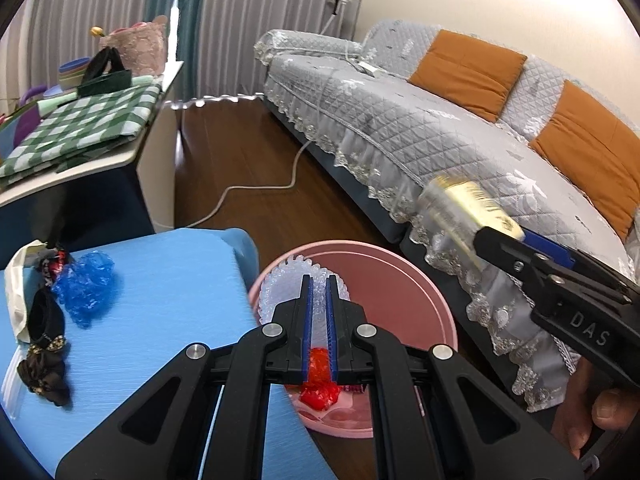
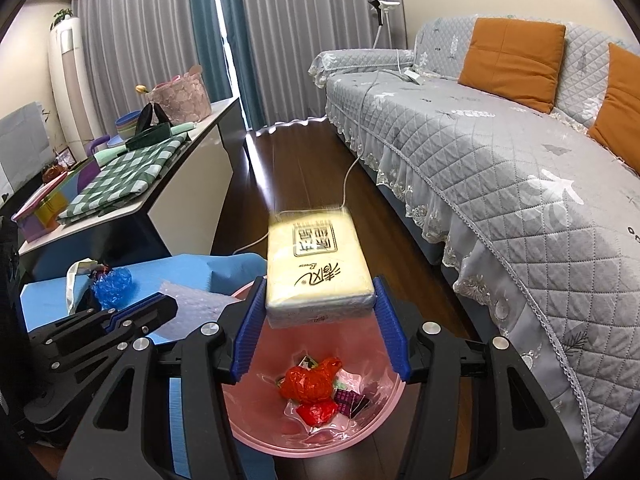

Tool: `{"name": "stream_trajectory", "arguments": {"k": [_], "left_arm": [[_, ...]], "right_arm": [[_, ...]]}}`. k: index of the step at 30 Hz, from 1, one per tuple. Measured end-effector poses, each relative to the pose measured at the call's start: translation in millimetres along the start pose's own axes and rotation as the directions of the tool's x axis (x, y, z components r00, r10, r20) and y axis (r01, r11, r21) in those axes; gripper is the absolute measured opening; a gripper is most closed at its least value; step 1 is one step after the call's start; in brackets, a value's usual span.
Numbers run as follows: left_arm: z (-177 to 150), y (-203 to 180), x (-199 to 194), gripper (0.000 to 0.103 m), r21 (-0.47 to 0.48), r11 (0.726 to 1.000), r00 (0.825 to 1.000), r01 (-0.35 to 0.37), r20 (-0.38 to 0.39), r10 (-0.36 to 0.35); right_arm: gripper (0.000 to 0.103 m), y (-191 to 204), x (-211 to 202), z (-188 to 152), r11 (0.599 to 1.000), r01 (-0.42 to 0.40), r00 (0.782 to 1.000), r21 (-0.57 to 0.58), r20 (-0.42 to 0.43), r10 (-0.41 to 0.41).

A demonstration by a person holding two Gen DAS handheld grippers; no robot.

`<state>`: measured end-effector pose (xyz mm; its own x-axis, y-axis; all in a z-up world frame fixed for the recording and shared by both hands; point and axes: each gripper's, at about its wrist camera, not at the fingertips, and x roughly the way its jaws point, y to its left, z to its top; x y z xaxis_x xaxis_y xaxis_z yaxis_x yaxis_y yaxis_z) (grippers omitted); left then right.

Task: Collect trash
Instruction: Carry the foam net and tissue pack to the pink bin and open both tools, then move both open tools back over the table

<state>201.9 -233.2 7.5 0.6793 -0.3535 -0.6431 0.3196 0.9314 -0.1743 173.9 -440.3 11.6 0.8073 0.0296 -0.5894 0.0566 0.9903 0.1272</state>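
Note:
Over the pink bin [image 1: 404,276] my left gripper [image 1: 320,284] is shut on a clear bubble-wrap sheet [image 1: 280,288], which hangs above the bin's left rim. The right wrist view shows the same sheet [image 2: 192,300] ahead of the left gripper [image 2: 160,306]. My right gripper [image 2: 319,284] is shut on a yellow tissue pack [image 2: 316,260], held above the bin [image 2: 256,436]. Seen from the left wrist, that pack [image 1: 468,208] is blurred in the right gripper [image 1: 492,236]. Red plastic scraps [image 2: 312,384] and small wrappers lie in the bin's bottom.
A blue-topped table [image 1: 168,300] left of the bin carries crumpled blue bubble wrap [image 1: 84,284], dark fabric scrunchies [image 1: 44,344] and a white strip. A grey covered sofa [image 2: 500,168] runs along the right. A white cable [image 1: 256,188] crosses the wooden floor. A cluttered side table [image 1: 80,128] stands behind.

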Motion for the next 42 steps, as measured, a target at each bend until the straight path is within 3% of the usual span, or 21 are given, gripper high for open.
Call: {"name": "stream_trajectory", "arguments": {"k": [1,2,3,5,21,32,42], "left_arm": [[0.2,-0.1,0.6,0.011,0.002,1.0,1.0,-0.003,-0.003,0.003],[0.1,0.2,0.3,0.022,0.002,1.0,1.0,-0.009,-0.002,0.009],[0.1,1.6,-0.7,0.036,-0.002,1.0,1.0,-0.015,0.001,0.015],[-0.5,5.4,-4.5,0.041,-0.017,0.999,1.0,-0.028,0.01,0.028],[-8.5,55.7,-73.8,0.041,-0.052,0.994,0.993,-0.095,0.062,0.099],[-16.0,131.7,-152.6,0.041,-0.138,0.976,0.975,-0.169,0.122,0.186],[-22.3,216.0,-216.7,0.041,-0.213,0.947,0.947,-0.241,0.163,0.277]], "right_arm": [[0.057,-0.1,0.6,-0.1,1.0,0.008,1.0,-0.001,-0.002,-0.008],[0.066,0.0,1.0,-0.3,1.0,0.013,1.0,-0.002,-0.002,-0.013],[0.068,-0.2,1.0,-0.3,1.0,0.016,1.0,0.0,0.002,-0.016],[0.068,-0.4,1.0,0.2,1.0,0.016,1.0,0.002,0.004,-0.016],[0.068,40.5,-17.3,-2.7,0.996,-0.029,0.998,-0.083,0.056,0.033],[0.068,82.2,-40.6,-10.5,0.984,-0.122,0.987,-0.128,0.085,0.133],[0.061,125.5,-51.7,-17.8,0.96,-0.257,0.96,-0.115,0.08,0.267]]}}
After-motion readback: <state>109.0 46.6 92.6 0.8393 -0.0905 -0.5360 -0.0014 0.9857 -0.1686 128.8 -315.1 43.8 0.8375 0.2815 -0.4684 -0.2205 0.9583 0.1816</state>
